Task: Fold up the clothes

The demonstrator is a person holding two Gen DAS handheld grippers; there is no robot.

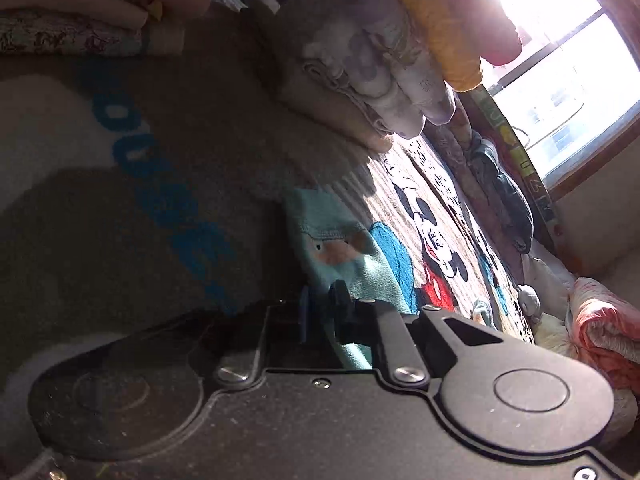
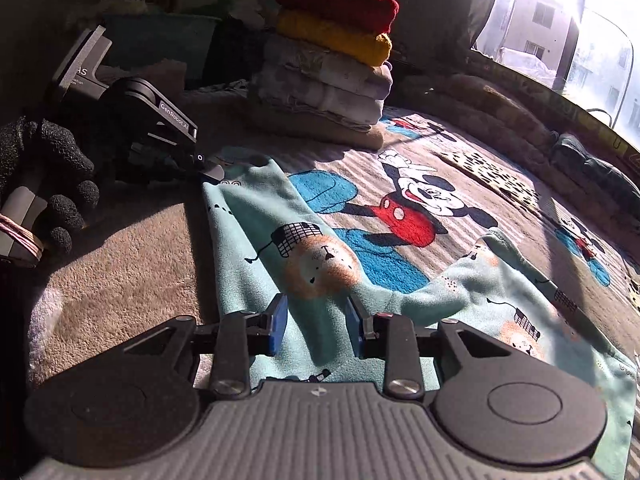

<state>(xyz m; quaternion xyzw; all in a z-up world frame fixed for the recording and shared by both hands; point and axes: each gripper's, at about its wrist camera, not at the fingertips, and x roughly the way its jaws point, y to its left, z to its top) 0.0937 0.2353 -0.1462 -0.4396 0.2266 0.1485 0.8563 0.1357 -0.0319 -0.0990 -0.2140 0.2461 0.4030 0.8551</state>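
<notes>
A light teal garment (image 2: 256, 240) with lion prints lies spread on a Mickey Mouse blanket (image 2: 416, 208). My right gripper (image 2: 316, 322) is low over the garment's near part. Its blue pads (image 2: 278, 322) stand apart, and a raised fold of the cloth runs between them. My left gripper (image 2: 208, 170) is at the garment's far corner, held by a hand in a black glove (image 2: 60, 184). In the left wrist view the left gripper (image 1: 322, 308) is shut on the edge of the teal garment (image 1: 352, 264).
A tall stack of folded clothes (image 2: 332, 60), red and yellow on top, stands at the back of the blanket. More folded clothes (image 1: 80, 16) lie to the far left. Rumpled dark cloth (image 2: 600, 176) lines the window side, and a pink bundle (image 1: 608, 328) sits by the wall.
</notes>
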